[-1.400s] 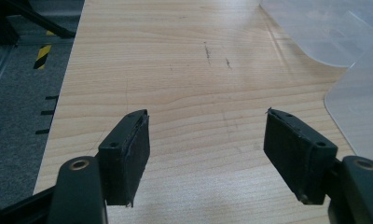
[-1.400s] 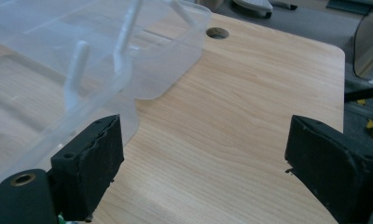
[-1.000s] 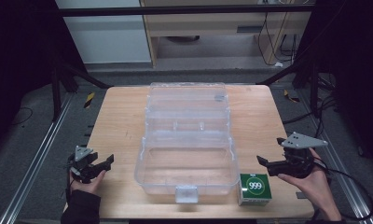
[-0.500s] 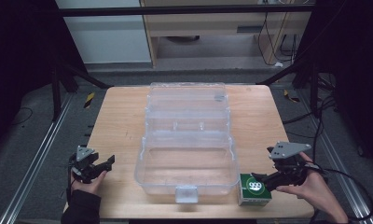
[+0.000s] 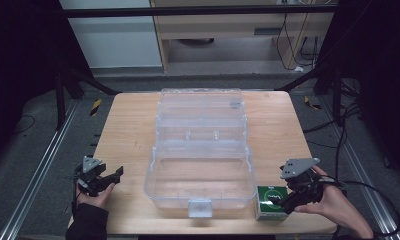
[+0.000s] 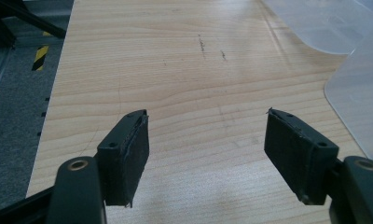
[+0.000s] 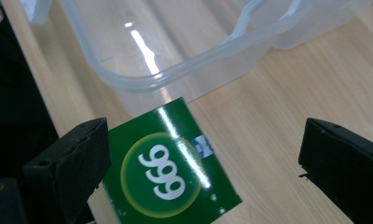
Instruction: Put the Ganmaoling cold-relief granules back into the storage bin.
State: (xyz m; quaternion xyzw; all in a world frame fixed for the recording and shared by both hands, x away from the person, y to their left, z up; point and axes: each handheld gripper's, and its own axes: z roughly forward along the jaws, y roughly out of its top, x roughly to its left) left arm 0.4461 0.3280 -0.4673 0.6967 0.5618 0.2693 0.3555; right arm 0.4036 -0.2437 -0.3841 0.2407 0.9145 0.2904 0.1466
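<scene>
A clear plastic box (image 5: 200,175) stands open in the middle of the wooden table (image 5: 128,130), its lid (image 5: 200,107) laid back behind it. A small green carton marked 999 (image 5: 271,200) (image 7: 170,172) lies at the table's front right, beside the box's front corner. My right gripper (image 5: 293,196) (image 7: 203,172) is open just above the carton, one jaw over its edge and the other apart from it. At the front left my left gripper (image 5: 110,178) (image 6: 208,156) hangs open over bare wood with nothing between its jaws.
The table's front edge lies close under both hands. A latch tab (image 5: 200,206) sticks out from the box's front wall. Dark frame posts (image 5: 63,85) and cables (image 5: 348,115) flank the table, and a cabinet (image 5: 228,25) stands behind it.
My right gripper has moved left and down from beside the carton to just over it. The left gripper has hardly moved.
</scene>
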